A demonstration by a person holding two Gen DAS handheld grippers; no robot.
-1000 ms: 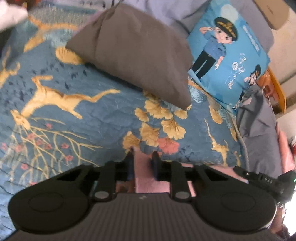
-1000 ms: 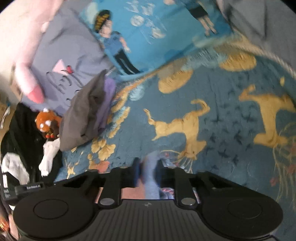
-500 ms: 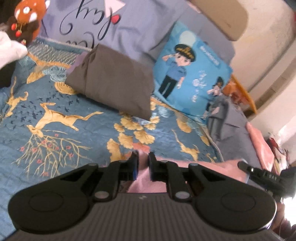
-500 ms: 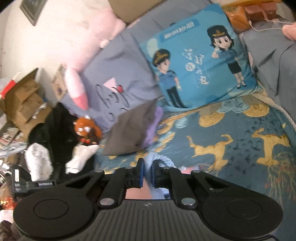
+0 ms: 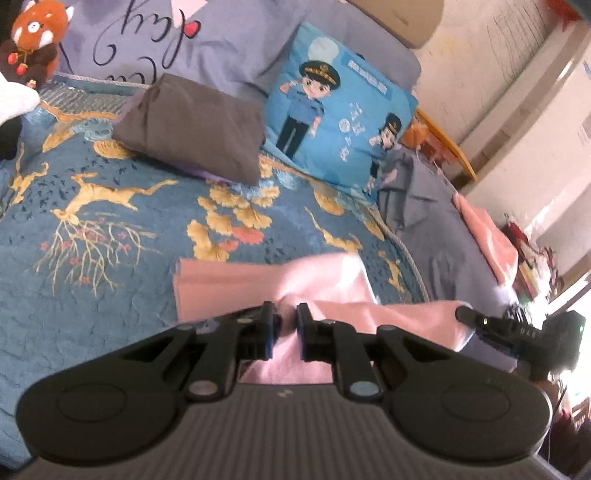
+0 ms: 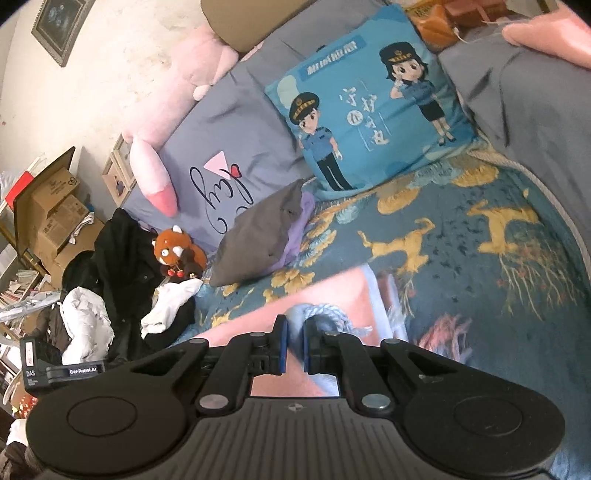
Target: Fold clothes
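A pink garment (image 5: 325,280) is held pinched in the narrow left gripper (image 5: 285,334) and right gripper (image 6: 293,343), lifted above the bedspread (image 5: 110,229) for folding

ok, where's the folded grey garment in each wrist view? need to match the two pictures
Left wrist: folded grey garment sits upper left of centre on the blue patterned bedspread, left of the police cartoon cushion.
Right wrist: folded grey garment sits left of centre, below and left of the same cushion.
Shared landmark: the cushion; also the red panda plush.
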